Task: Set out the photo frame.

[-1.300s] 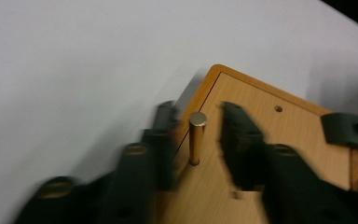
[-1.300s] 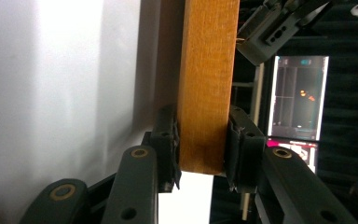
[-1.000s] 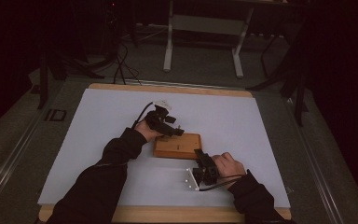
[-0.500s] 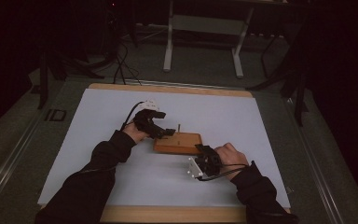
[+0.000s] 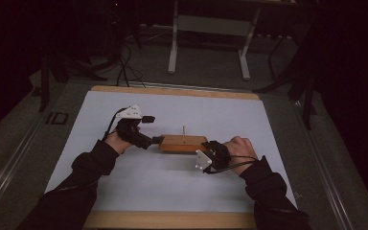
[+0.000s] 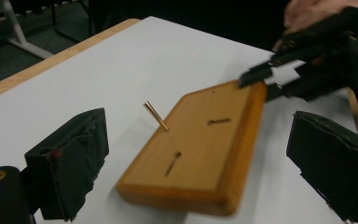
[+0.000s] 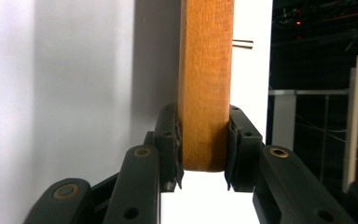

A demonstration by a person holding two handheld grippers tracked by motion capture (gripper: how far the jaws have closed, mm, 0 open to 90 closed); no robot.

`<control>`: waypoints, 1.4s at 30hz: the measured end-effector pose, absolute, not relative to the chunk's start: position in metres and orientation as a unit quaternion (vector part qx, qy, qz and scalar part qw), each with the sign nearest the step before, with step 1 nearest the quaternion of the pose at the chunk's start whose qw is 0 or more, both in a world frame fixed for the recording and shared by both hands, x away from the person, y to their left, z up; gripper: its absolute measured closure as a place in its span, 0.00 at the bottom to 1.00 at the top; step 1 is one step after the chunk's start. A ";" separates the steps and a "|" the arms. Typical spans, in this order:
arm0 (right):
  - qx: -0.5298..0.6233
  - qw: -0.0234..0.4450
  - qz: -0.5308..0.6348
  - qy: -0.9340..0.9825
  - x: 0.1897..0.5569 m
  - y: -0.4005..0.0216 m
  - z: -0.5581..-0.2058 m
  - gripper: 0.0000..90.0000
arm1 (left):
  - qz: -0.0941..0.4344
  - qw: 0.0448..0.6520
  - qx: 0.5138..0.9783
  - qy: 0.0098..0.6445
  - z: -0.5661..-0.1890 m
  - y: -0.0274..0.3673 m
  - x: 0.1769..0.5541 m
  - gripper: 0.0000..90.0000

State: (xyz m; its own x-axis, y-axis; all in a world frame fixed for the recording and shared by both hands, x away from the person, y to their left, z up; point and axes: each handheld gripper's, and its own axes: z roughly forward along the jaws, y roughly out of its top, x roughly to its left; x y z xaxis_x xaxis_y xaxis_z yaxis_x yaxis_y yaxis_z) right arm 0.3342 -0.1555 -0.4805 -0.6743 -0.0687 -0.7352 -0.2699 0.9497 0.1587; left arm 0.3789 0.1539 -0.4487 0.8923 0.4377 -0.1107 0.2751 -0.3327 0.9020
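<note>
Shifted leftward off the wooden block (image 5: 183, 143), left claw (image 6: 198, 170) gapes wide; right claw (image 7: 204, 154) clamps its end.

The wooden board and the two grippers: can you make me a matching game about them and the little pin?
Things:
1. left gripper
2. right gripper
3. wooden board
4. pin

States:
A. stands up out of the board
B. lies on the white table
C. open, jaws apart
D. clamped on the board's end

Pairs: 1-C, 2-D, 3-B, 4-A
</note>
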 end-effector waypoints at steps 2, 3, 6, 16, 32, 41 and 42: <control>-0.093 0.382 0.131 0.910 0.338 -0.156 -0.477 0.78 | 0.076 0.532 0.815 0.217 -0.448 0.158 0.371 0.07; -0.090 0.376 0.132 0.913 0.340 -0.156 -0.475 0.78 | 0.078 0.532 0.815 0.215 -0.447 0.159 0.367 0.07; -0.087 0.361 0.136 0.919 0.347 -0.156 -0.469 0.78 | 0.079 0.537 0.812 0.213 -0.448 0.164 0.355 0.07; -0.086 0.317 0.142 0.934 0.365 -0.156 -0.455 0.78 | 0.089 0.536 0.809 0.223 -0.467 0.168 0.312 0.07; -0.059 0.209 0.139 0.966 0.409 -0.153 -0.430 0.78 | 0.100 0.556 0.781 0.266 -0.504 0.173 0.270 0.07; -0.045 0.158 0.133 0.977 0.432 -0.149 -0.421 0.78 | 0.101 0.545 0.790 0.261 -0.514 0.164 0.264 0.07; -0.040 0.148 0.129 0.980 0.437 -0.148 -0.419 0.78 | 0.101 0.546 0.789 0.261 -0.515 0.164 0.264 0.07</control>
State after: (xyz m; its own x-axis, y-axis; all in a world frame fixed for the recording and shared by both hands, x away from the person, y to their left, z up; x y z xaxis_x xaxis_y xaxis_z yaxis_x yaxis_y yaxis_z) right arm 0.4370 -0.1478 -0.4192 -0.9530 -0.0396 -0.3005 -0.1163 0.9633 0.2419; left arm 0.2639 0.1641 -0.5146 0.8429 0.5232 -0.1252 0.3015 -0.2666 0.9155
